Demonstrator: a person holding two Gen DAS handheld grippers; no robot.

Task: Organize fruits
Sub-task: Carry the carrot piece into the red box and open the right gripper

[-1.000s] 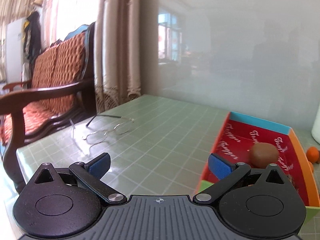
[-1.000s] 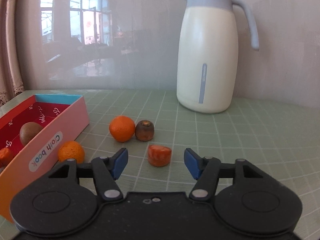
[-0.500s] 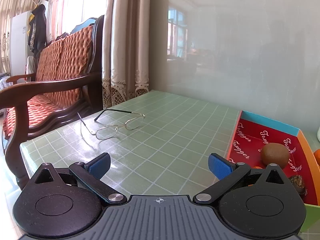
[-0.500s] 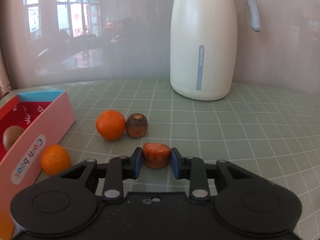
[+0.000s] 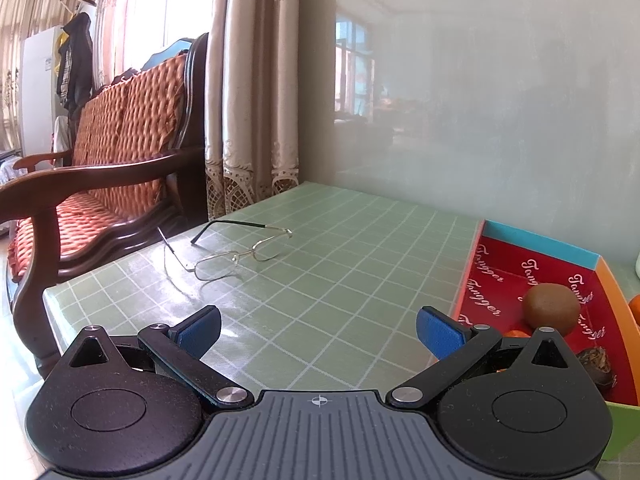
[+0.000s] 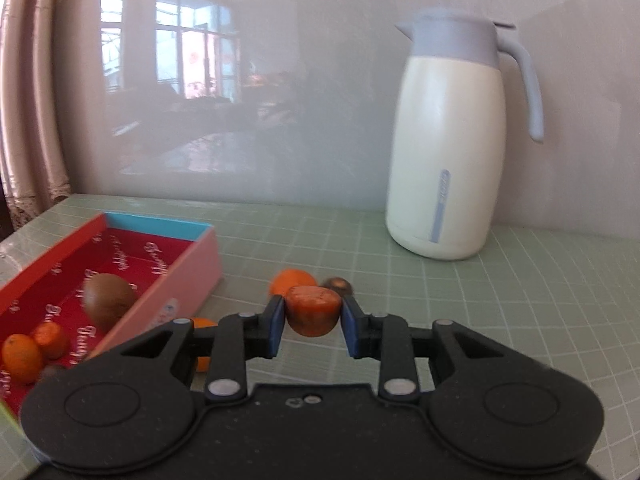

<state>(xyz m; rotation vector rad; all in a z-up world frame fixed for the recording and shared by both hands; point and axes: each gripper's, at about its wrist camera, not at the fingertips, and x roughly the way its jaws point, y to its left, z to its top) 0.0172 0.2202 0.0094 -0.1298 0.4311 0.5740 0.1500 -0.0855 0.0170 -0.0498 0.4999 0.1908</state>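
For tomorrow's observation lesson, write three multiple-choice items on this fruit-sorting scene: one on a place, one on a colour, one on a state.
1. Where does the brown kiwi lie?
A. Inside the box
B. Beside the jug
C. On the eyeglasses

2. What colour is the lid and handle of the thermos jug?
A. Red
B. Pale blue-grey
C. Green

3. What are the right tongs doing?
A. Standing wide open with nothing between them
B. Gripping the jug handle
C. Shut on a cut orange-red fruit piece

Answers: 1 A, the kiwi rests on the box's red floor. 2 B, the cream jug's top and handle are pale blue-grey. 3 C, both blue pads press the fruit piece's sides.
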